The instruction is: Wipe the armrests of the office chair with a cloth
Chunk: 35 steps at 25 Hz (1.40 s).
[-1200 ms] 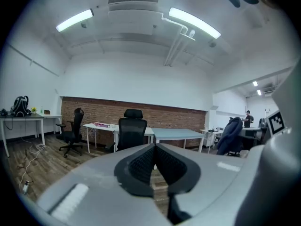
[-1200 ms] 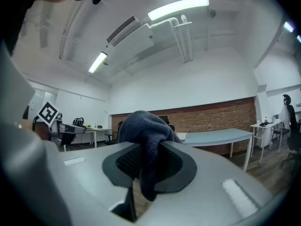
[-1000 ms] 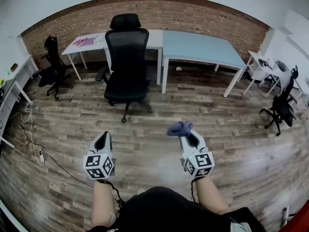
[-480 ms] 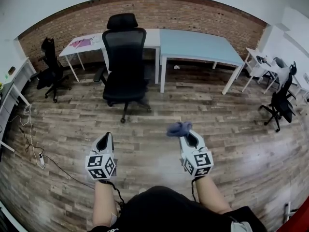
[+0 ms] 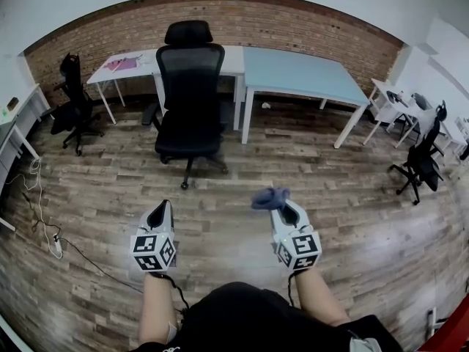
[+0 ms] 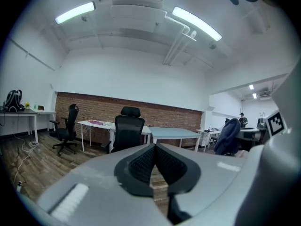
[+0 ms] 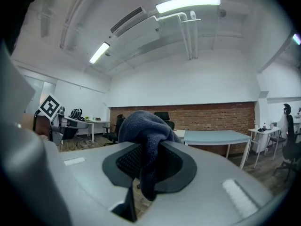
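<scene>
A black office chair [image 5: 190,94] with a headrest stands on the wood floor in front of the desks, its left armrest [image 5: 152,114] showing beside the seat. It also shows in the left gripper view as the office chair [image 6: 127,132]. My right gripper [image 5: 277,203] is shut on a dark blue cloth [image 5: 270,196], which bunches over its tips as the cloth [image 7: 146,134]. My left gripper [image 5: 159,210] is shut with nothing in it. Both grippers are well short of the chair, held over the floor near my body.
A white desk [image 5: 139,67] and a pale blue desk [image 5: 304,72] stand behind the chair against the brick wall. Other black chairs stand at the far left [image 5: 72,100] and right [image 5: 425,155]. Cables [image 5: 44,218] trail on the floor at the left.
The view has shifted slightly forward and the chair sits a little lower in the frame. Both grippers keep their pose and the cloth stays held.
</scene>
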### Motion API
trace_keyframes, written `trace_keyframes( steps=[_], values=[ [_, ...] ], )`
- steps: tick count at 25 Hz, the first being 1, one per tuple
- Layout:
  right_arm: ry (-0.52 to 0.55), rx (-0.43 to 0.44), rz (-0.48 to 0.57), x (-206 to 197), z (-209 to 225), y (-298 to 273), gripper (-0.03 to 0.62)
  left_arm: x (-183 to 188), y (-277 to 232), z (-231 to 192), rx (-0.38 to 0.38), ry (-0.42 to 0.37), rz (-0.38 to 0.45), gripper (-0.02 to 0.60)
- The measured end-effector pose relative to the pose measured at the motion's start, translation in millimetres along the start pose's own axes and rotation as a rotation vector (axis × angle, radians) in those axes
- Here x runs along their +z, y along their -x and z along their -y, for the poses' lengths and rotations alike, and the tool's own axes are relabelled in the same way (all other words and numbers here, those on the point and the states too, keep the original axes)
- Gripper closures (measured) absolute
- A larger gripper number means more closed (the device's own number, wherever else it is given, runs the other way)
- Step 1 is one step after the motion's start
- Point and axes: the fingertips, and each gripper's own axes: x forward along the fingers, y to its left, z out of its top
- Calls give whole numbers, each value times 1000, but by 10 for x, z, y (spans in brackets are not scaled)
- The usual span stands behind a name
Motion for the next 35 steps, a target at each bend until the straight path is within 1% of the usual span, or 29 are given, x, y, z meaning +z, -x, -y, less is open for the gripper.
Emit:
trace_keyframes(
  steps=[3,7,9,16,20,24,28,31,35],
  values=[
    [3,-10,-4,-2,-124,-77,528,-16,-60,-109,-27,4,2,577],
    [-81,-24,-4,-56,-243,-146,528,-140,-150,-218,-66,10,-28,577],
    [-100,-33,-11,-97,-248,-203,528,-176,-214,-260,-75,10,-43,577],
    [-78,-36,-31,-269,-100,-465,528,-232,-573,-305,-73,25,-52,577],
    [-102,-32,-28,-315,181,-819,528,-206,-980,-235,-78,4,-66,577],
    [-88,2,-30,-288,541,-1281,528,-16,-1508,-160,-62,-13,-58,577],
    [-81,42,-21,-185,996,-1700,528,247,-2054,-10,-44,-29,-38,577],
    [-93,57,-30,-201,1380,-1958,528,338,-2438,153,-37,-48,-43,577],
    [-106,65,-41,-234,1766,-2201,528,433,-2885,301,-33,-67,-54,577]
  ],
)
